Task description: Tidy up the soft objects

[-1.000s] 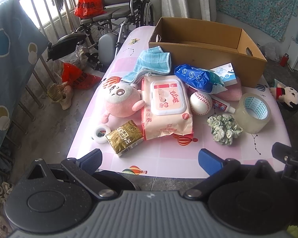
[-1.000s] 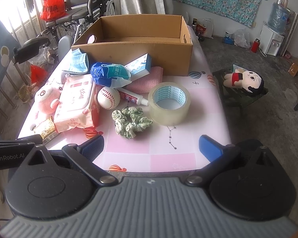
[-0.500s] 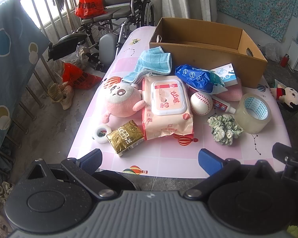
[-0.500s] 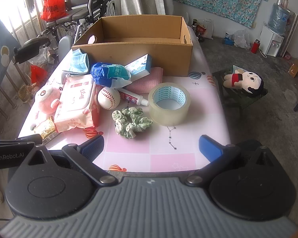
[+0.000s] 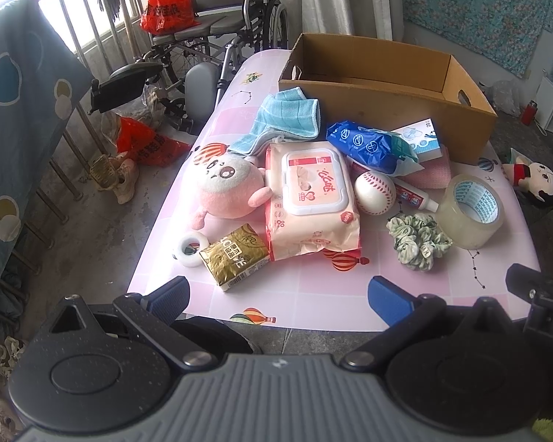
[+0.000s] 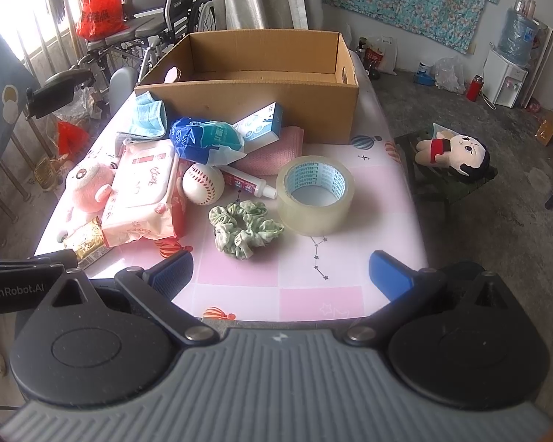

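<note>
Pink table (image 6: pixel 313 294) holds cardboard box (image 6: pixel 261 107); wheelchair (image 5: pixel 217 37) stands behind

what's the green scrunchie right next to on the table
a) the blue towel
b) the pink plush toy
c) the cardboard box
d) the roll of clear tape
d: the green scrunchie lies just beside the roll of clear tape near the table's front, far from the others.
</note>
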Demonstrator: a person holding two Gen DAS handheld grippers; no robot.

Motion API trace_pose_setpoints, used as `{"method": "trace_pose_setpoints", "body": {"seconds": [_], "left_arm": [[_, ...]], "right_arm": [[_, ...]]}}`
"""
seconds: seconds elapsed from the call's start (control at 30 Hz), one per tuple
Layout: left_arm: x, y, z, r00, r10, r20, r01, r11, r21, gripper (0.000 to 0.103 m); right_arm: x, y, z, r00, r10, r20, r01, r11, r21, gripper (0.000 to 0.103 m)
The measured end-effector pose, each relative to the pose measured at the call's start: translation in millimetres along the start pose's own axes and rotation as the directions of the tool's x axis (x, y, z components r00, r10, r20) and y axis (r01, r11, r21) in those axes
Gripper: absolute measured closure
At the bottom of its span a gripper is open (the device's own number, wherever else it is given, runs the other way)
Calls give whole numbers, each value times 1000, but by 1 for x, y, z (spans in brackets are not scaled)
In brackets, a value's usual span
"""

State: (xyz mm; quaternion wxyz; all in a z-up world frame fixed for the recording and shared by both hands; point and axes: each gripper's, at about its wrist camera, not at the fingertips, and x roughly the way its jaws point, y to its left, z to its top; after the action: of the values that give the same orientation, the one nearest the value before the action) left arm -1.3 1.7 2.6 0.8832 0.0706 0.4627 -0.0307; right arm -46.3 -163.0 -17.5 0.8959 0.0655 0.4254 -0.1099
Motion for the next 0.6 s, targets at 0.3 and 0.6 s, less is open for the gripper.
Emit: {"method": "trace_pose_setpoints", "body": {"seconds": [0.3,0.6], "left_arm": [[0,0,0,1000,1,-1,-1,1000,-2,0],[-1,2,-1,1000,-2,-4,2,1000,-2,0]], "right_arm": [[0,0,1,1000,1,2,-1,1000,-2,1],[1,0,1,1000,1,1,-1,1000,-5,1]]}}
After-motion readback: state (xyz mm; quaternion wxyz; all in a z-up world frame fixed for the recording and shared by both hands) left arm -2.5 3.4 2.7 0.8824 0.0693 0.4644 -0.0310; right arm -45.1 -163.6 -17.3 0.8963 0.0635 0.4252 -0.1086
